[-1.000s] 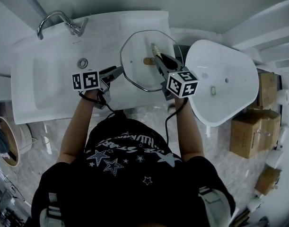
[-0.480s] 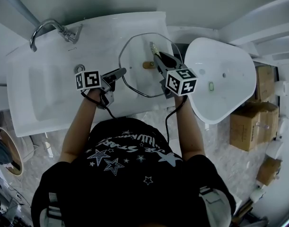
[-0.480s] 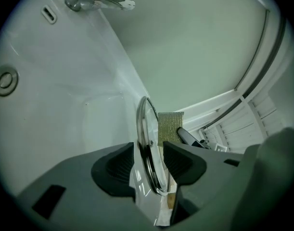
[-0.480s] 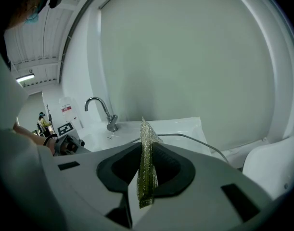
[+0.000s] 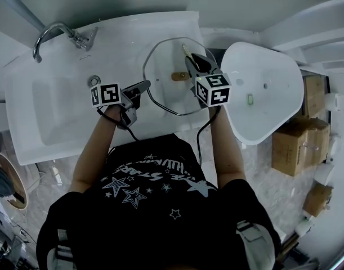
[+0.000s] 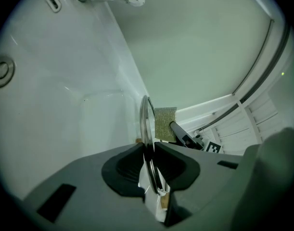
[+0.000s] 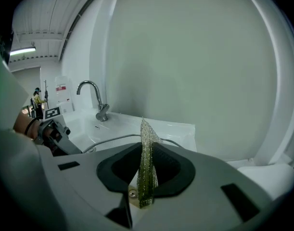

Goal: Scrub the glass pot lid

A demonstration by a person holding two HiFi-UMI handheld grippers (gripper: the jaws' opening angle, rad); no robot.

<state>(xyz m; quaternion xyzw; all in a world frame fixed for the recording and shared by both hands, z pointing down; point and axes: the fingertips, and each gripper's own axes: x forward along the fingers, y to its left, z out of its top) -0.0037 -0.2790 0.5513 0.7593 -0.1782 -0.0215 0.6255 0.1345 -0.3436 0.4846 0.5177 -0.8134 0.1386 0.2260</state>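
The glass pot lid (image 5: 160,66), at the white sink (image 5: 59,106)'s 3 o'clock end, is clamped at its 9 o'clock rim by the left gripper (image 5: 144,85), whose jaws have just been closing, while the right gripper (image 5: 187,53), at 1 o'clock, pinches a green mesh scourer (image 7: 147,160).

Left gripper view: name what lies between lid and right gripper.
A green scrub cloth, pinched in the right gripper, just beside the lid, in that view.
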